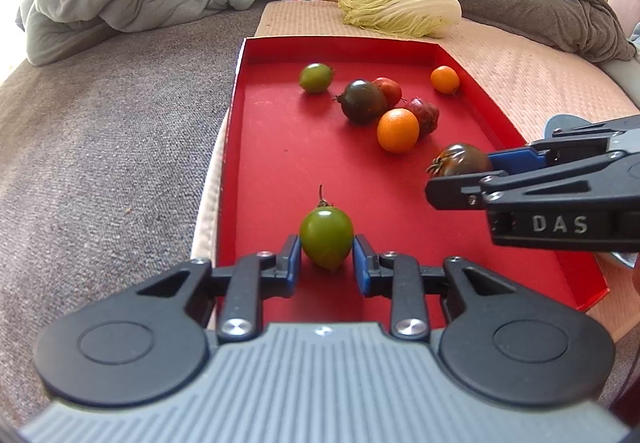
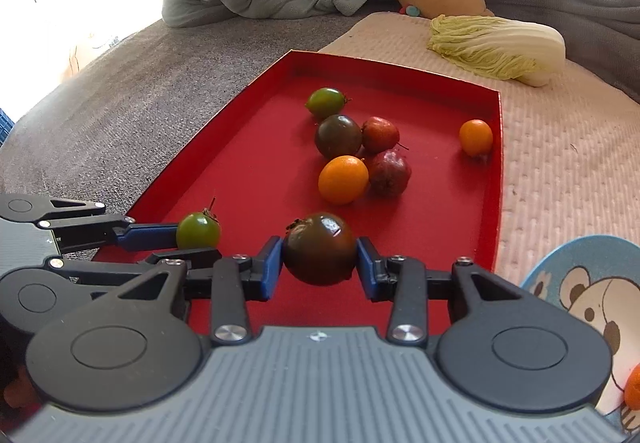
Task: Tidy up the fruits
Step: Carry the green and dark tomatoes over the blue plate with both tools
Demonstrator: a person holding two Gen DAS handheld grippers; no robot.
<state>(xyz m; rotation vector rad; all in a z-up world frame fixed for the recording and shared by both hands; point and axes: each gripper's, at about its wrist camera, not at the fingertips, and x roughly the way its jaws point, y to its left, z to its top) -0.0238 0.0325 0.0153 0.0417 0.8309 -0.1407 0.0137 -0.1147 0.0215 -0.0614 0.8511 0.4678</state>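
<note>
Here, on my screens, both tongs work over the red tray (image 1: 236, 147) that lies on a pale quilted mat (image 1: 532, 83). At the tray's near left edge my left gripper (image 1: 326, 261) is clamped on a green tomato (image 1: 326, 239), its blue pads pressed to either side of the fruit, stem pointing away from me. Toward the middle of the tray a loose cluster sits untouched: a second green tomato (image 1: 315, 77) nearest the far wall, then a dark tomato (image 1: 363, 101) touching a red fruit (image 1: 389, 90), with a large orange (image 1: 398, 130) and a purplish-red fruit (image 1: 425, 115) just beside them. A small orange (image 1: 445, 79) rests alone against the tray's right wall, near the far right corner. At the near right edge my right gripper (image 2: 320, 263) grips a second dark tomato (image 2: 320, 249), pads tight on both flanks; I cannot tell whether the fruit touches the tray floor. Beyond the tray's far edge lies a napa cabbage (image 1: 400, 13) on the mat. A plate with a cartoon bear (image 2: 580, 295) sits beside the tray's near right corner.
</note>
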